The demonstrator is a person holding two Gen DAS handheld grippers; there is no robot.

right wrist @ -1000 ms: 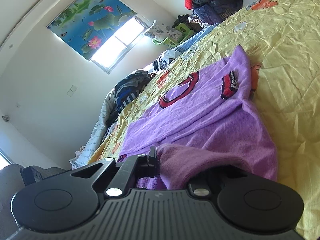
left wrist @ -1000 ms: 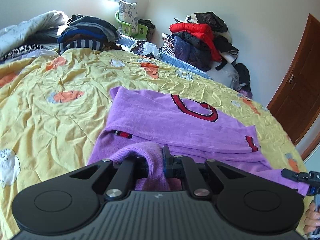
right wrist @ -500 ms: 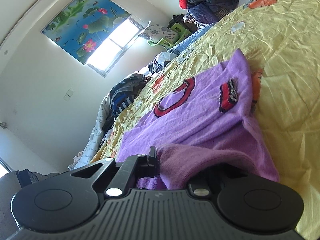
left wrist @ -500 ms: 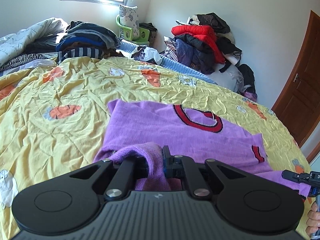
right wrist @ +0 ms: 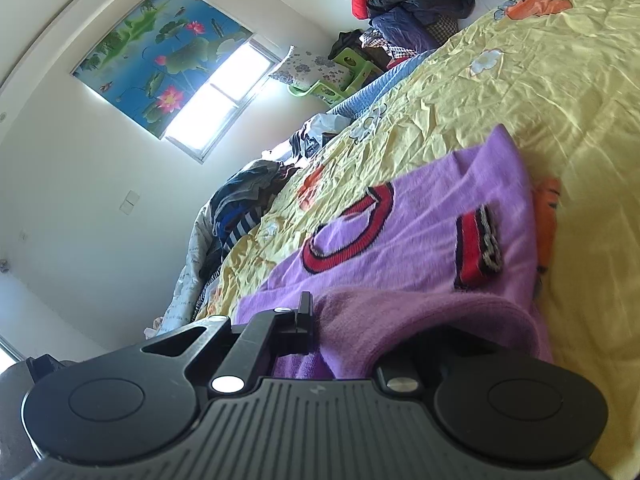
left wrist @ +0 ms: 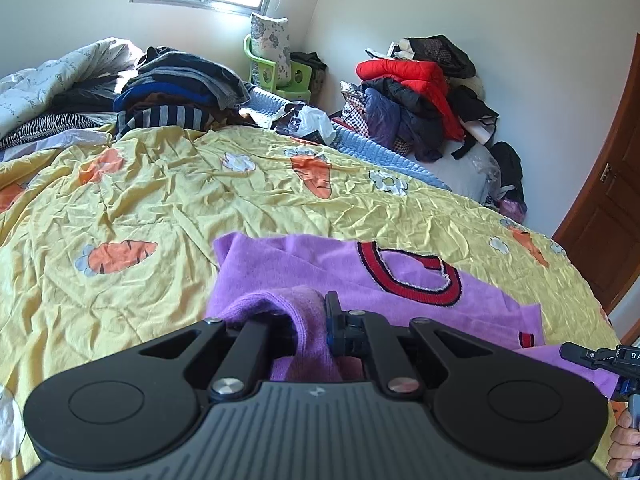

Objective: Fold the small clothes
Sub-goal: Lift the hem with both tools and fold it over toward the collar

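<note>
A small purple sweater (left wrist: 400, 292) with a red collar and red cuffs lies on the yellow carrot-print bedspread (left wrist: 160, 200). My left gripper (left wrist: 314, 332) is shut on a bunched fold of the sweater's near edge, which drapes over its left finger. In the right wrist view the same purple sweater (right wrist: 420, 240) fills the middle, and my right gripper (right wrist: 320, 328) is shut on another fold of its hem; the cloth hides the right finger. The right gripper's tip (left wrist: 588, 356) and a hand (left wrist: 624, 444) show at the left view's lower right edge.
Stacked folded clothes (left wrist: 176, 96) and a white quilt (left wrist: 48, 76) sit at the bed's far end. A heap of jackets (left wrist: 420, 92) fills the corner, beside a green chair (left wrist: 276, 72). A brown door (left wrist: 608, 208) stands at right.
Both grippers have carried the sweater's near edge forward over its body, so less purple cloth shows between me and the collar. Both grips stay the same.
</note>
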